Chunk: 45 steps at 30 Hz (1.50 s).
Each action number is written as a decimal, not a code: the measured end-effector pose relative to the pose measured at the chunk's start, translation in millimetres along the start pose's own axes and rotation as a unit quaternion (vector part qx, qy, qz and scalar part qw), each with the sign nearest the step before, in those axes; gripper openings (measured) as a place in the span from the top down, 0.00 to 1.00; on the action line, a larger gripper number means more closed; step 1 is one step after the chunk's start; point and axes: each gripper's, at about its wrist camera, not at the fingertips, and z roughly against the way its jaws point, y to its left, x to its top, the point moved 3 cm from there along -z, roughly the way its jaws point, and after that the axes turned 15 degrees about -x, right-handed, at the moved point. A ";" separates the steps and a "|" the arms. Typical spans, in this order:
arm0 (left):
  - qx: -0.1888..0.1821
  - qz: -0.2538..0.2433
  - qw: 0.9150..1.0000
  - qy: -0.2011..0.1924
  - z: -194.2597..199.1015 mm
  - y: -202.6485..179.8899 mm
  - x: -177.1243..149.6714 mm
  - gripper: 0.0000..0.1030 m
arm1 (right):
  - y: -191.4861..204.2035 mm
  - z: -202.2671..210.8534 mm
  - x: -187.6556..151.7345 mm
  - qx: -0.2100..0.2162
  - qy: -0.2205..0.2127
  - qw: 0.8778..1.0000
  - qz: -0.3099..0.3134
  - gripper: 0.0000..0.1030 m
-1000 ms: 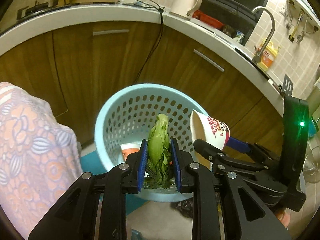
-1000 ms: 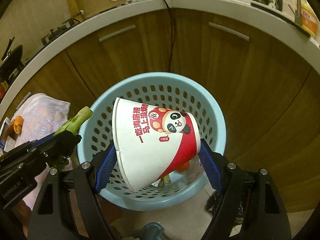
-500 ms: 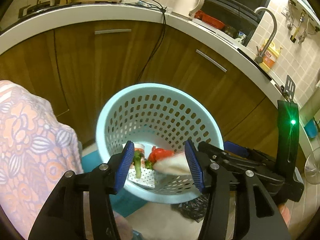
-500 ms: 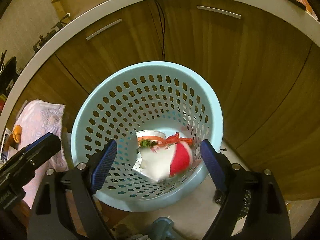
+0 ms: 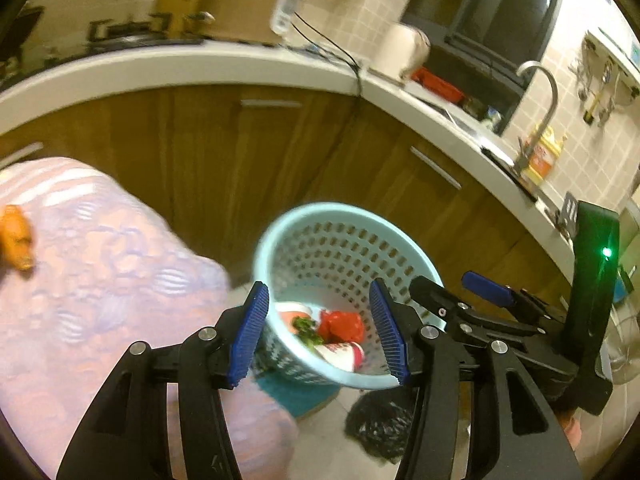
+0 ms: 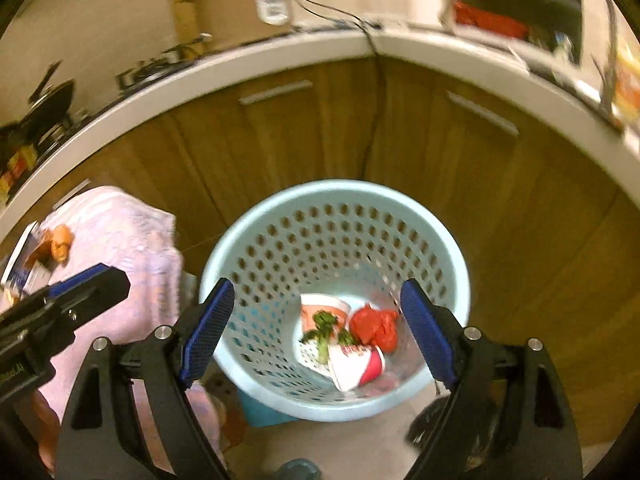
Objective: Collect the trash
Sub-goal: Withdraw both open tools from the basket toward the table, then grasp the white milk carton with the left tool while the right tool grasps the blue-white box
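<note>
A light blue perforated basket (image 5: 304,240) (image 6: 280,240) stands on the floor by the wooden cabinets. Inside lie a red and white paper cup (image 6: 356,364) (image 5: 344,354), a green vegetable scrap (image 6: 324,330) (image 5: 306,326), a second cup (image 6: 320,308) and red crumpled trash (image 6: 374,326) (image 5: 342,324). My left gripper (image 5: 320,332) is open and empty above the basket's near rim. My right gripper (image 6: 320,338) is open and empty above the basket; it also shows in the left wrist view (image 5: 460,292). An orange item (image 5: 16,240) (image 6: 60,242) lies on the pink cloth.
A table with a pink flowered cloth (image 5: 100,280) (image 6: 120,240) is at the left. A black bag (image 5: 380,424) and a teal mat (image 5: 296,392) lie on the floor by the basket. Wooden cabinets (image 6: 440,140) under a white counter (image 5: 160,68) curve behind.
Both grippers opened: the vegetable scrap and the paper cup dropped into the basket. Both grippers then pulled back and tilted up, so more of the counter and the table shows.
</note>
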 end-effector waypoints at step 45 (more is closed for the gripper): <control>0.243 0.094 0.964 -0.050 200.7 238.3 2.2 0.43 | 318.0 47.5 -26.1 0.197 -0.059 0.959 0.193 0.32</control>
